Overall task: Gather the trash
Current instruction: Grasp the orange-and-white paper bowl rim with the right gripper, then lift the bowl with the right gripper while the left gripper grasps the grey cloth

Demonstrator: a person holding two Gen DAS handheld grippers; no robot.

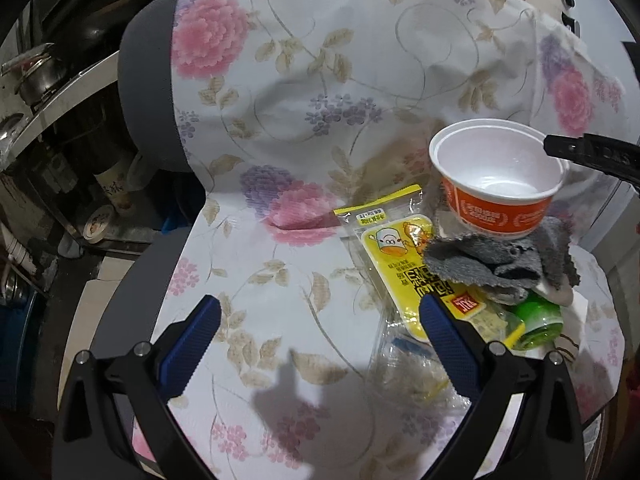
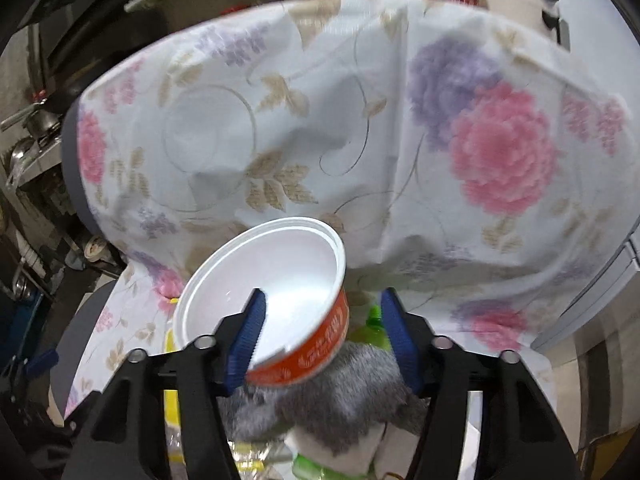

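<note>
Most of the flowered cloth (image 1: 320, 120) lies bare across the upper and left parts of the left wrist view, falling off a dark edge at far left, while the trash crowds the lower right. The left gripper (image 1: 320, 328) stands wide open over bare cloth, one finger just touching the yellow snack wrapper (image 1: 400, 264); the right gripper (image 2: 320, 332) is half-open, one finger inside the tilted orange paper bowl (image 2: 280, 280) and one outside, whether pressing I cannot tell. A grey rag (image 1: 500, 256), green bottle (image 1: 536, 320) and clear plastic wrap (image 1: 408, 372) crowd beneath and beside the bowl.
</note>
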